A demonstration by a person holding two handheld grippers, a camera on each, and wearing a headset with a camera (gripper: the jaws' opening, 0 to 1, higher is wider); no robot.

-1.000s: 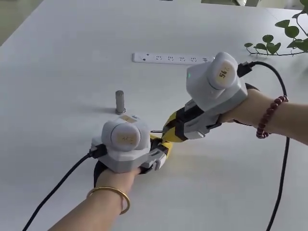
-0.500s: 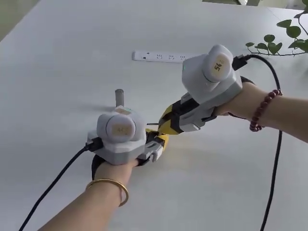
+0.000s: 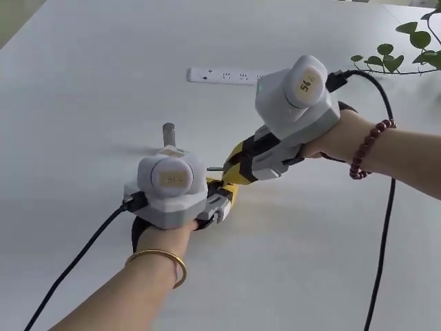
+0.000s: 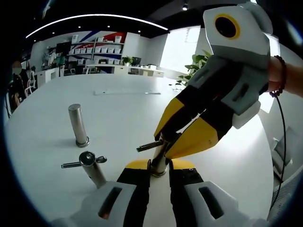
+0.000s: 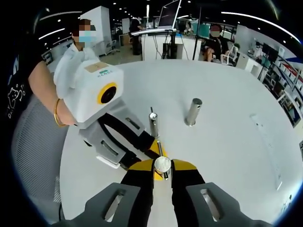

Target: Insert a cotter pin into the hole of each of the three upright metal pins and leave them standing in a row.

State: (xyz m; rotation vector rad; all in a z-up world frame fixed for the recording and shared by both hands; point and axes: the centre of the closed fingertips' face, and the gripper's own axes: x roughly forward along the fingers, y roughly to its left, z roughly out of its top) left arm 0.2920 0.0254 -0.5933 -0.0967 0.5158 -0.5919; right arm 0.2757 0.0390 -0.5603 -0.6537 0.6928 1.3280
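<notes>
My left gripper (image 4: 160, 166) is shut on the base of an upright metal pin (image 4: 159, 158). My right gripper (image 4: 176, 138) comes in from the upper right, its yellow jaws shut on a cotter pin (image 4: 148, 146) at that pin's top. The cotter pin's end pokes out to the left. In the head view the left gripper (image 3: 222, 198) and the right gripper (image 3: 231, 175) meet at the cotter pin (image 3: 214, 168). A second metal pin (image 4: 93, 169) stands tilted in view with a cotter pin (image 4: 71, 164) through it. A third, bare pin (image 4: 78, 125) stands upright behind.
A white power strip (image 3: 224, 75) lies at the back of the white table (image 3: 83, 83). Green plant leaves (image 3: 393, 62) reach in at the far right. Black cables (image 3: 380, 227) trail from both grippers across the table.
Both grippers stay joined at the held pin and have drifted slightly left and away from me. The bare pin has not moved.
</notes>
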